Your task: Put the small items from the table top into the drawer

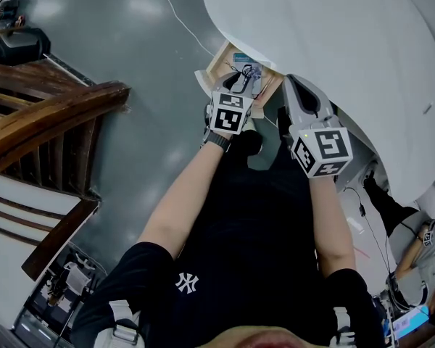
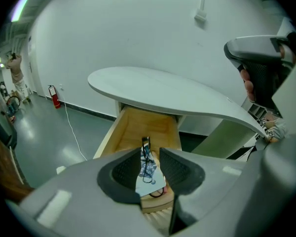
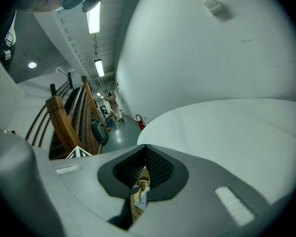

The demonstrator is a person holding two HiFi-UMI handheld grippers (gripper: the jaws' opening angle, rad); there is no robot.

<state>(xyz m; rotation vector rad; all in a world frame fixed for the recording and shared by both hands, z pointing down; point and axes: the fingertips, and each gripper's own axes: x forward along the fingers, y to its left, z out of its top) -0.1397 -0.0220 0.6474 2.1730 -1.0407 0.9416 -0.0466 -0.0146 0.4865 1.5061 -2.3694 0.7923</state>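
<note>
An open wooden drawer (image 1: 216, 62) juts out from under the white oval table (image 1: 333, 35). Inside lie small items (image 1: 248, 71): a white card, a tangled dark cable and a dark stick-like piece. My left gripper (image 1: 239, 80) hangs just above the drawer, open, with nothing between its jaws. In the left gripper view the items (image 2: 148, 174) show through the gap of the left gripper (image 2: 149, 164), down in the drawer (image 2: 138, 127). My right gripper (image 1: 290, 84) is beside the drawer at the table's edge. In its own view the right gripper (image 3: 145, 154) is shut and empty.
A dark wooden stair rail (image 1: 51, 114) stands at the left. A white cable (image 1: 177, 13) runs across the grey floor. A red fire extinguisher (image 2: 55, 97) stands by the far wall. Another person (image 1: 413, 238) is at the lower right, beside the table.
</note>
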